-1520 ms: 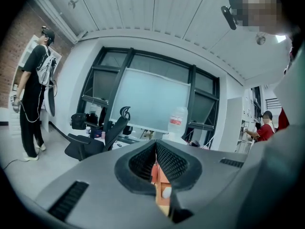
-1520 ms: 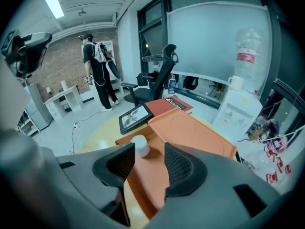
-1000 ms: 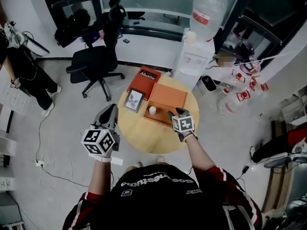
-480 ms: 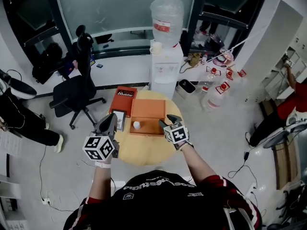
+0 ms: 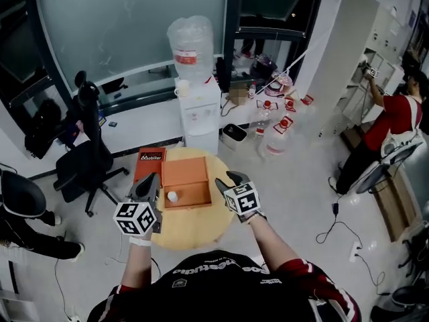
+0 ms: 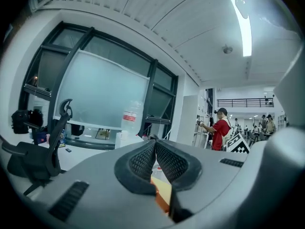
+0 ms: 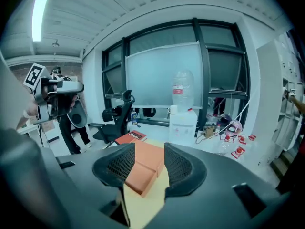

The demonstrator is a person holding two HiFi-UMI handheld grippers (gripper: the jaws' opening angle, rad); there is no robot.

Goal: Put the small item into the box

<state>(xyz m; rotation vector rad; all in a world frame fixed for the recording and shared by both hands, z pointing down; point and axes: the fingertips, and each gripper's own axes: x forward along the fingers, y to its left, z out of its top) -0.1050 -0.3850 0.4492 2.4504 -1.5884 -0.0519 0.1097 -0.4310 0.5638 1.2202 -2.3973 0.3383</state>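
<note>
As left gripper (image 5: 149, 182) hovers near, small item (image 5: 172, 196) seemingly occupies box (image 5: 195, 194)

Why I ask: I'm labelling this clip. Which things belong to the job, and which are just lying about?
Job:
- orange box, open
- small white item, lying in the box
- left gripper, shut and empty
- right gripper, open and empty

Lying about:
- red book
- water dispenser
- office chair

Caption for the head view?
Left gripper and right gripper flank an orange box holding a small white item on a round table.
</note>
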